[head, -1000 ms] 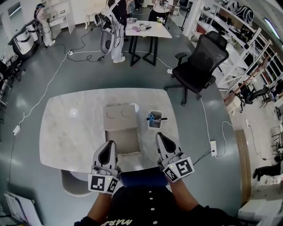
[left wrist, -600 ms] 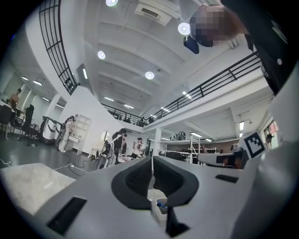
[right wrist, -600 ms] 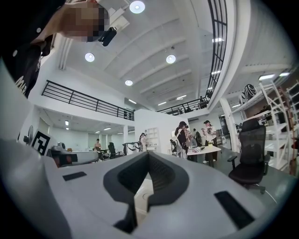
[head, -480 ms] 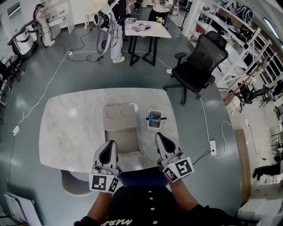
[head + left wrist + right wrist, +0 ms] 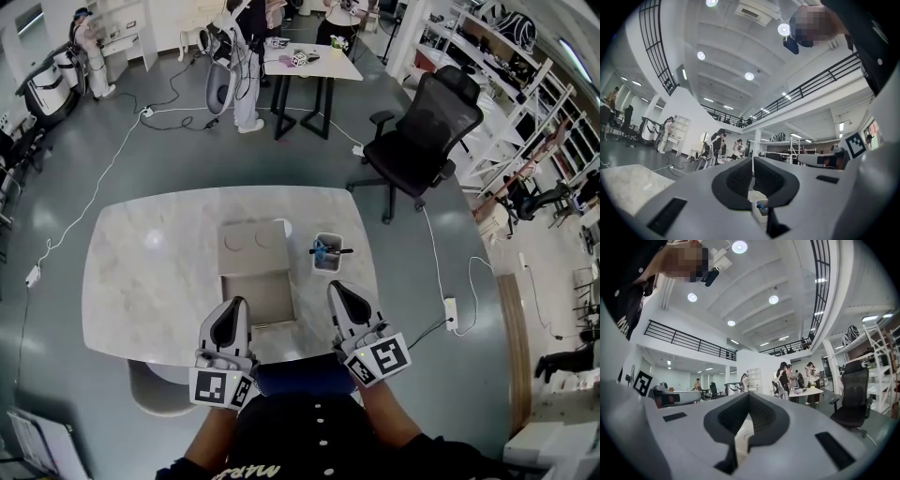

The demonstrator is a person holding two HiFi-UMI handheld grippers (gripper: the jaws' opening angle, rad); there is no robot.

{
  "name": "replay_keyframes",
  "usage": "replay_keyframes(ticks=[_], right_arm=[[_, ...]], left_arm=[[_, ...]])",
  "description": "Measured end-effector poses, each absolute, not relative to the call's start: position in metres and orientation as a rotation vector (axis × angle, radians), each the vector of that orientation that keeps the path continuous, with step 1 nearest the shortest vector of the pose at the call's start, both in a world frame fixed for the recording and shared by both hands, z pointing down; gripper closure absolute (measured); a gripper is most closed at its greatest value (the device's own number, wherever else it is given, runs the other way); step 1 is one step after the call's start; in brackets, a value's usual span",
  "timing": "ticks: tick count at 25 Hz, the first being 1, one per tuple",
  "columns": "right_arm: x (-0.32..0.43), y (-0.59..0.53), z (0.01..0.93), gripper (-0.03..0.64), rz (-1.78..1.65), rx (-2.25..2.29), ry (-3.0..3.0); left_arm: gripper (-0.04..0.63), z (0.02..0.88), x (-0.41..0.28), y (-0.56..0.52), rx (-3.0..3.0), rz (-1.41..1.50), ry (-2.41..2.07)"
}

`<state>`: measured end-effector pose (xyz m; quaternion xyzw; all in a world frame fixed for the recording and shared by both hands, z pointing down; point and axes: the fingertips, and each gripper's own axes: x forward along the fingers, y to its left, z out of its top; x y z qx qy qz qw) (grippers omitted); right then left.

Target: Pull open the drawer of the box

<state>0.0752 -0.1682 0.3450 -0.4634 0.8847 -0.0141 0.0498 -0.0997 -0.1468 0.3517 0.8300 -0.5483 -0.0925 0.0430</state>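
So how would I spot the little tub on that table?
Find the pale marble table on the grey floor. A tan box sits near its centre; the tub stands just right of it, small, white and open-topped, with something blue inside.

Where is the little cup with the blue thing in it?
In the head view, the little cup sits on the marble table, just right of the box and just ahead of the right gripper.

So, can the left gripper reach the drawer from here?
Probably yes: the drawer sits just beside the left gripper, with nothing between them. Its jaws are together, so they'd need opening first.
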Motion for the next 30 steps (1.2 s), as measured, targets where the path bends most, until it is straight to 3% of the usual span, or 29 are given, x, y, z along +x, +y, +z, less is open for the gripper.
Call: replay_keyframes(ticks=[30], right_arm=[[0.068,-0.171,0.343,0.62,-0.045,-1.384,2.707]], left_arm=[[0.575,0.35,-0.104,-0.148,2.534,-0.27,-1.699]])
